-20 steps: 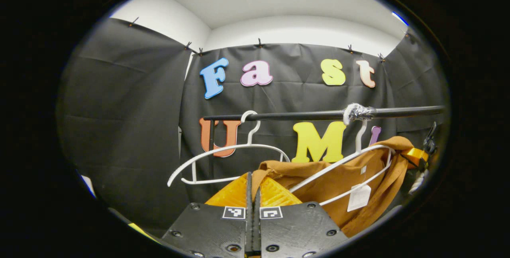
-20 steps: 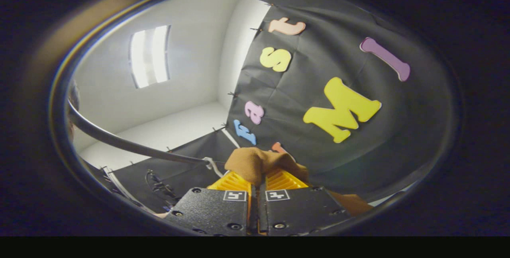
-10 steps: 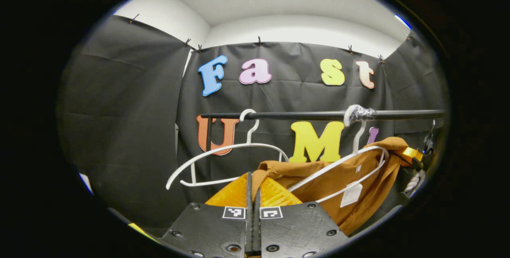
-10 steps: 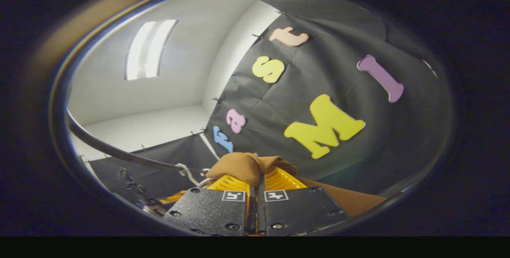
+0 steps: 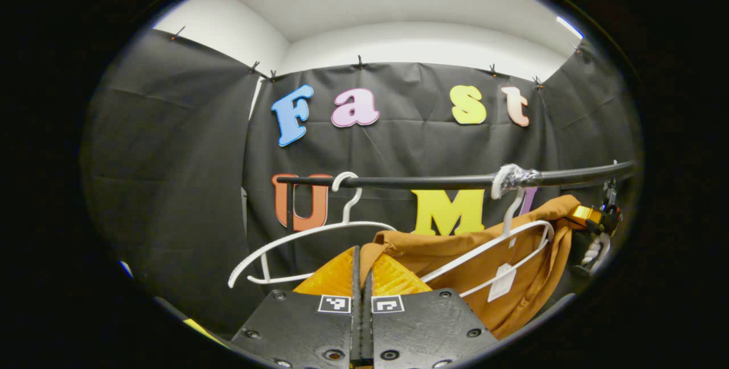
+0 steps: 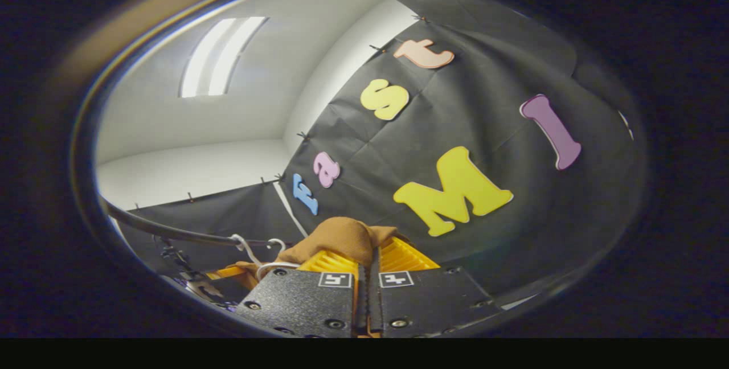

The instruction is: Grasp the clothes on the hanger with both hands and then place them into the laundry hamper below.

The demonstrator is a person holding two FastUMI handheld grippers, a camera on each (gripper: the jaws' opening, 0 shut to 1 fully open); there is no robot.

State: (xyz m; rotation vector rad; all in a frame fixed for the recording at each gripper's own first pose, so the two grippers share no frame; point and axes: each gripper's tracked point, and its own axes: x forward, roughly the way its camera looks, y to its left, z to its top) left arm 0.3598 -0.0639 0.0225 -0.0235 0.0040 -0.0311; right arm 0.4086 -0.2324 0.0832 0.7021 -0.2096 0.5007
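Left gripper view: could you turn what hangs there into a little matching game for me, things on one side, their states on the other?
Things:
1. brown garment
2. bare hanger
3. taped hanger
4. rail

States:
a. carries nothing
b. pinched by the left gripper
c. partly wrapped in cloth
d. holds both hooks

Pairs: 1-b, 2-a, 3-c, 4-d

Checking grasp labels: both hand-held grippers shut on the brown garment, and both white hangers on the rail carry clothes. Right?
Not quite. The left gripper view shows the brown garment only on the right-hand hanger; the other white hanger on the rail hangs bare. Both the left hand-held gripper and the right hand-held gripper are shut on the garment.
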